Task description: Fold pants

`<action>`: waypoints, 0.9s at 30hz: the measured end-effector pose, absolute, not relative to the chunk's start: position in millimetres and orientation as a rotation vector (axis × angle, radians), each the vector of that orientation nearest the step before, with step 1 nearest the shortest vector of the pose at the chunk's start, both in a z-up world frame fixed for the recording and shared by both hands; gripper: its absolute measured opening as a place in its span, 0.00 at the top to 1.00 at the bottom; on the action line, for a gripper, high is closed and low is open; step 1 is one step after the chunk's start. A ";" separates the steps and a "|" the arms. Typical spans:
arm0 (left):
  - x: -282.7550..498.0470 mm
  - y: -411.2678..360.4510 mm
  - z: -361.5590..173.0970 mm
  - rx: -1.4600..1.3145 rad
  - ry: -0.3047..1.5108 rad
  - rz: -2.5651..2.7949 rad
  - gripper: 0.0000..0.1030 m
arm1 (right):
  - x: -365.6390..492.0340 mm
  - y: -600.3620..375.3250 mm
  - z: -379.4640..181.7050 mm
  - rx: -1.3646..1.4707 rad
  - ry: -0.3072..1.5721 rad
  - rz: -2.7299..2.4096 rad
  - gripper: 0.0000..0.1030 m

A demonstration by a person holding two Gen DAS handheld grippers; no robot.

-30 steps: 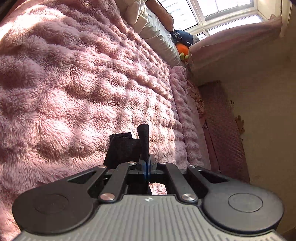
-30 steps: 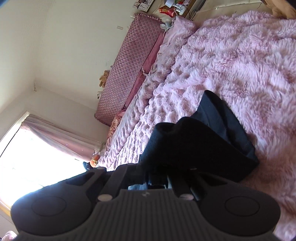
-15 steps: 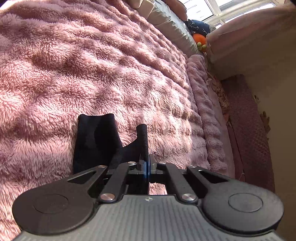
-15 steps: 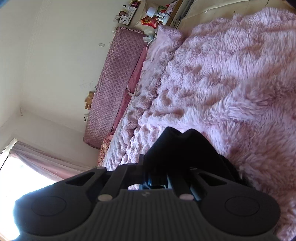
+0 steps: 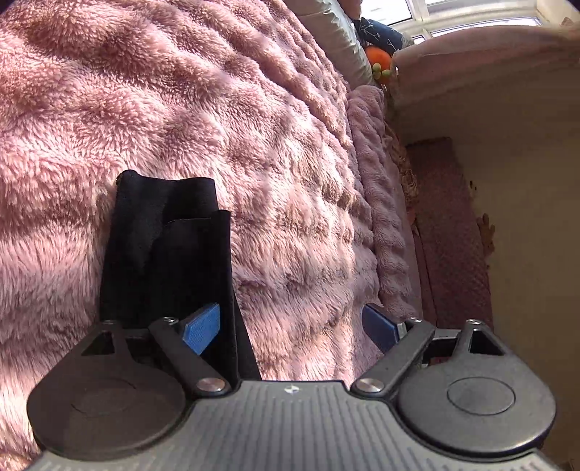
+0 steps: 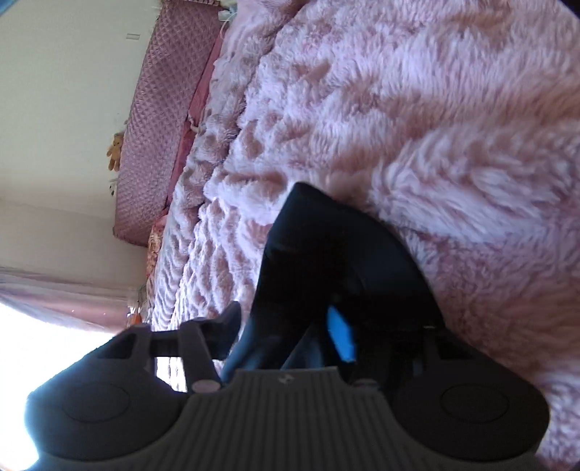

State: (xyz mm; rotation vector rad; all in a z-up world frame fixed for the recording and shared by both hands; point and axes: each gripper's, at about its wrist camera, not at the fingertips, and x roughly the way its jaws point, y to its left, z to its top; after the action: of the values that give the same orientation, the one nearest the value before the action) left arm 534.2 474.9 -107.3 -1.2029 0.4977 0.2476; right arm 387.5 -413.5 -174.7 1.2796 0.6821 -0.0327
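**Both grippers opening over the black pants on the pink bed cover**

The black pants (image 5: pixel 163 253) lie in a folded strip on the fluffy pink blanket (image 5: pixel 181 108), one layer overlapping another at the far end. The left gripper (image 5: pixel 290 322) has its jaws opening, the blue pads (image 5: pixel 201 328) set far apart; the left pad sits over the edge of the cloth, the right one over bare blanket, and neither presses on the fabric.

In the right wrist view the pants (image 6: pixel 326 261) rise in a dark rumpled fold against the blanket (image 6: pixel 435 108). The right gripper (image 6: pixel 286 329) is also opening its jaws; cloth lies between the fingers and hides part of them, with one blue pad (image 6: pixel 340 337) showing free of it.

A quilted pink headboard (image 6: pixel 152 126) stands along the wall, with a window (image 5: pixel 471 14) beyond
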 end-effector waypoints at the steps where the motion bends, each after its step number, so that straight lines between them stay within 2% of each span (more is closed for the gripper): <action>1: 527.5 464.3 -99.3 -1.146 0.488 0.227 0.01 | 372.4 -412.9 -161.7 1.251 0.654 -0.016 0.19; 5: 479.0 422.6 -69.2 -1.063 0.383 0.139 0.03 | 312.7 -416.6 -130.5 1.158 0.562 0.033 0.19; 9: 440.8 382.5 -53.8 -1.026 0.422 -0.010 0.03 | 262.8 -420.3 -139.2 1.174 0.576 0.037 0.23; 11: 421.9 360.3 -54.8 -0.963 0.459 -0.022 0.03 | 247.2 -415.6 -153.3 1.194 0.619 0.028 0.39; 14: 398.5 338.6 -74.0 -0.970 0.503 -0.028 0.03 | 230.1 -400.2 -172.4 1.216 0.633 0.039 0.53; 16: 384.2 333.2 -109.7 -1.128 0.553 -0.047 0.03 | 223.4 -388.5 -179.8 1.202 0.630 0.047 0.59; 18: 374.9 331.4 -138.9 -1.228 0.575 -0.066 0.05 | 216.0 -382.5 -182.0 1.213 0.583 0.068 0.59; 21: 366.1 324.2 -163.3 -1.237 0.573 -0.096 0.06 | 206.5 -376.4 -181.1 1.257 0.540 0.142 0.59; 23: 366.3 320.0 -174.0 -1.217 0.571 -0.121 0.09 | 203.7 -366.9 -177.3 1.246 0.559 0.164 0.49; 25: 369.3 318.6 -182.5 -1.215 0.564 -0.126 0.10 | 207.4 -357.5 -174.4 1.206 0.591 0.169 0.49; 27: 374.1 319.0 -189.3 -1.222 0.556 -0.107 0.16 | 213.5 -350.5 -175.9 1.181 0.599 0.142 0.50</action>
State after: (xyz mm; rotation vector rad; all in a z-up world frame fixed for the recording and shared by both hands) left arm 374.1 319.0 -189.3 -1.2223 0.5557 -0.1073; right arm 213.5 -350.5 -175.9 1.1811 0.5989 0.1424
